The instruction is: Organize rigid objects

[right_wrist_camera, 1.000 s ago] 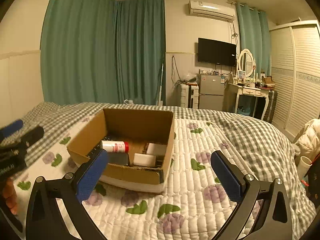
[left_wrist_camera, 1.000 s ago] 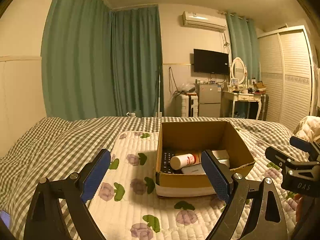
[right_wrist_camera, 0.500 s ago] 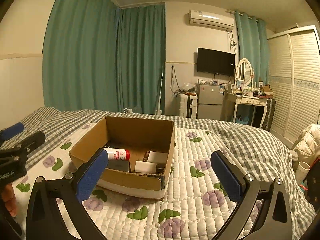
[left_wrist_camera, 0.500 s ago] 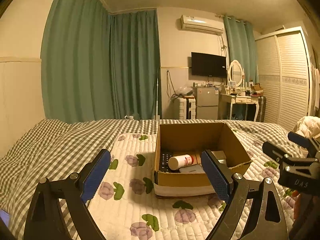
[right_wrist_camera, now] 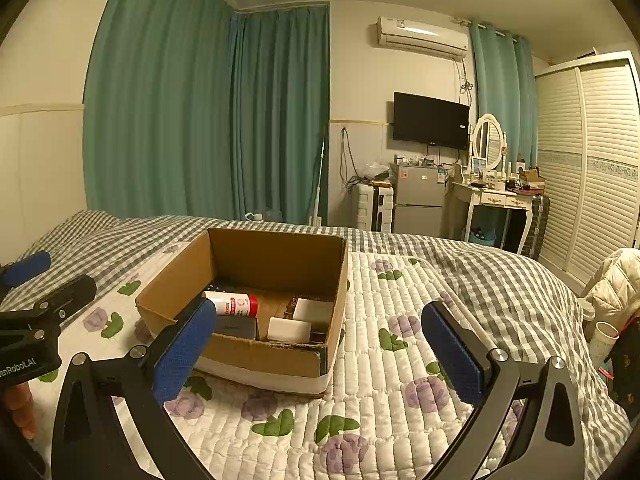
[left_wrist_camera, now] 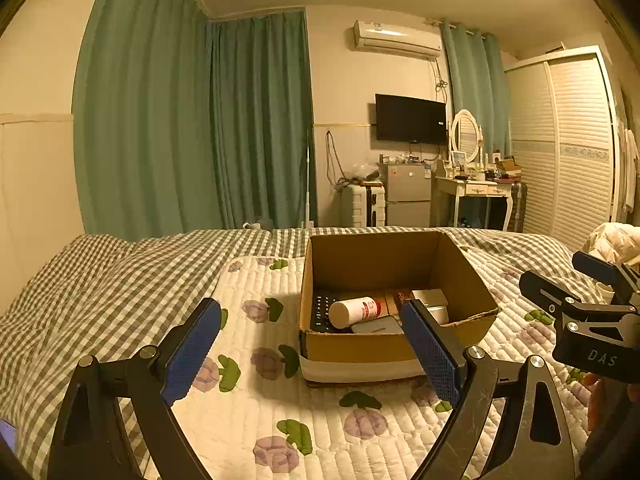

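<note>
Both my left gripper (left_wrist_camera: 310, 354) and right gripper (right_wrist_camera: 322, 354) hover with fingers spread, empty, near the cardboard box (left_wrist_camera: 394, 346) on the bed (left_wrist_camera: 120, 280), its bottle (left_wrist_camera: 356, 312) already packed inside.

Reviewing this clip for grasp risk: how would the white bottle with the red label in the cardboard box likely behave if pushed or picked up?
The white bottle lies on its side, so it would probably roll if nudged. Its smooth round body may slip between flat fingers. It looks rigid, likely plastic.
</note>
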The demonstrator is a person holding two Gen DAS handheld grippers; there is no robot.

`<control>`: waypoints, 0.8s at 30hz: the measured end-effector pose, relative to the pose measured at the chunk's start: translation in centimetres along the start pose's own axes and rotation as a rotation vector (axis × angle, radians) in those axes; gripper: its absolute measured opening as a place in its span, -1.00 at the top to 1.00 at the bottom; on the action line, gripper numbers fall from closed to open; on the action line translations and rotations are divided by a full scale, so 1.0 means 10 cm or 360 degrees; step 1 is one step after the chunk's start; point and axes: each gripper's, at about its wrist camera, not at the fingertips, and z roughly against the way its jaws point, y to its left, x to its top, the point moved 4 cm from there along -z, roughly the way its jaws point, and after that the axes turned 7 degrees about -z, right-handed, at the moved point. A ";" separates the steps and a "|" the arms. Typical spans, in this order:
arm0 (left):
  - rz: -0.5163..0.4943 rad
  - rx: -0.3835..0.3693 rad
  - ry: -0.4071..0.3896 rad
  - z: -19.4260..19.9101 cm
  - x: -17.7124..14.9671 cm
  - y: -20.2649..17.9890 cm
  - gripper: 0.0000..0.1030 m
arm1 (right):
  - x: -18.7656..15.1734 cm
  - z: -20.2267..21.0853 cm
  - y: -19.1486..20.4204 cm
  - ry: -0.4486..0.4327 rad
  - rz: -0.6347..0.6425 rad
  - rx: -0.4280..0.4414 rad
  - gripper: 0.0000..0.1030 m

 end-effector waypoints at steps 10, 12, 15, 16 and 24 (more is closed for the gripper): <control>-0.0014 -0.0008 0.0013 -0.01 0.00 -0.01 -0.82 | -0.03 -0.02 0.05 0.0018 0.0029 -0.0011 -1.00; -0.0014 -0.0012 0.0017 -0.01 -0.01 -0.01 -0.82 | -0.03 -0.03 0.05 0.0026 0.0027 -0.0012 -1.00; -0.0009 -0.0029 0.0027 -0.02 -0.01 -0.01 -0.82 | -0.04 -0.04 0.04 0.0036 0.0023 -0.0016 -1.00; -0.0011 -0.0033 0.0029 -0.02 -0.01 -0.01 -0.82 | -0.04 -0.04 0.04 0.0037 0.0023 -0.0016 -1.00; -0.0026 -0.0038 0.0031 -0.01 -0.02 -0.03 -0.82 | -0.05 -0.05 0.04 0.0042 0.0026 -0.0021 -1.00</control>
